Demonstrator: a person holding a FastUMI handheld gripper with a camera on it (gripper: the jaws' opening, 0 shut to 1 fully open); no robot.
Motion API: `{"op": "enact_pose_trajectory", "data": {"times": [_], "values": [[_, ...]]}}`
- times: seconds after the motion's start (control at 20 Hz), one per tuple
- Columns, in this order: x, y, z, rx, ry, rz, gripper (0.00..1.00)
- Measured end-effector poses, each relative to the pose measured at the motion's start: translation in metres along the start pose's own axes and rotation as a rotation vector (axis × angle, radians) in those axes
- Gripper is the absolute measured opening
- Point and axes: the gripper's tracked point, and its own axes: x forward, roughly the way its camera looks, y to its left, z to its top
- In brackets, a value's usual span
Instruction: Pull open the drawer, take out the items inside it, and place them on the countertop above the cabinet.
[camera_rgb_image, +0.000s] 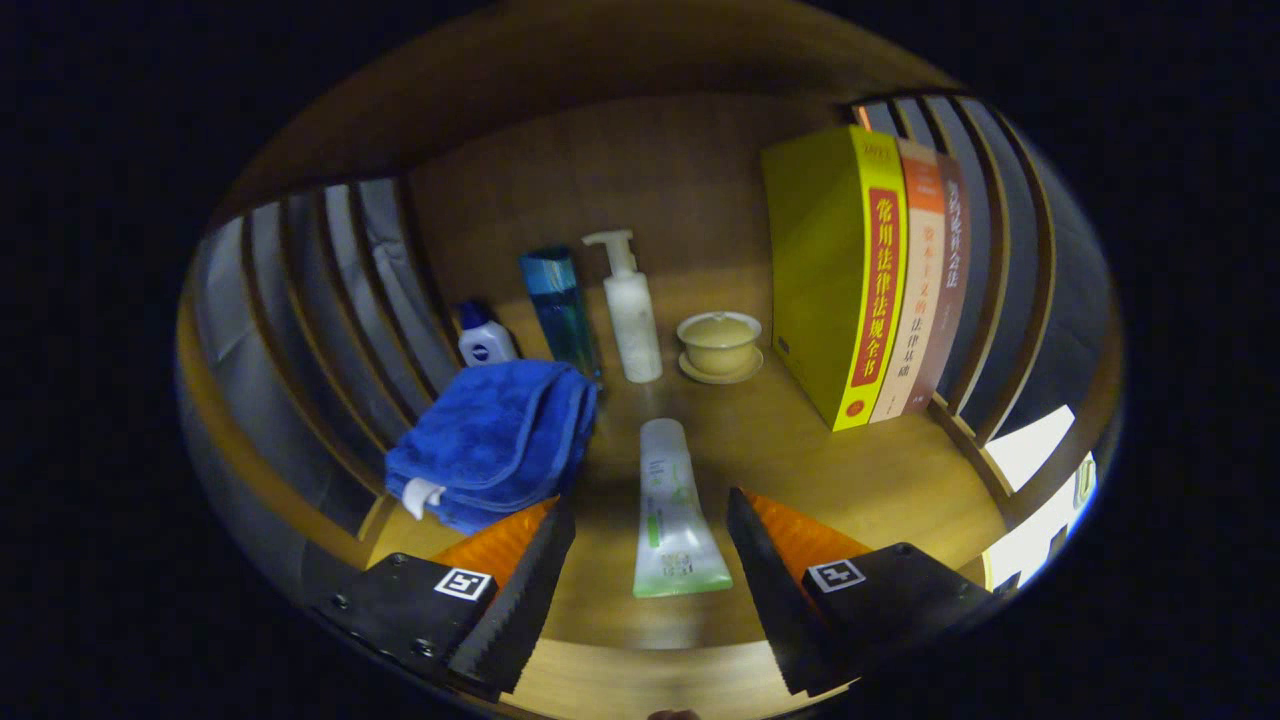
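- My gripper (650, 520) has its jaws wide apart, touching nothing.
- One tube (672, 515) lies flat on the wooden desk (860, 470) between them.
- One blue towel (495, 440).
- Three bottles (630, 305) stand behind.
- One lidded cup (719, 343).
- Three books (862, 275) stand upright.

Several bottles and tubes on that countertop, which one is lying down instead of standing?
The white-and-green tube, lying flat between the open gripper fingers. The blue bottle, white pump bottle and small white bottle all stand upright beyond it.
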Motion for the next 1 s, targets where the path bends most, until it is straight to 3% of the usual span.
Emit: {"op": "enact_pose_trajectory", "data": {"times": [0.2,0.5,1.0], "values": [[-0.062,0.007,0.006,-0.101,-0.188,0.004,0.99],[-0.130,0.020,-0.052,-0.127,-0.274,0.040,0.99],[-0.179,0.000,-0.143,-0.061,-0.380,-0.029,0.99]]}}
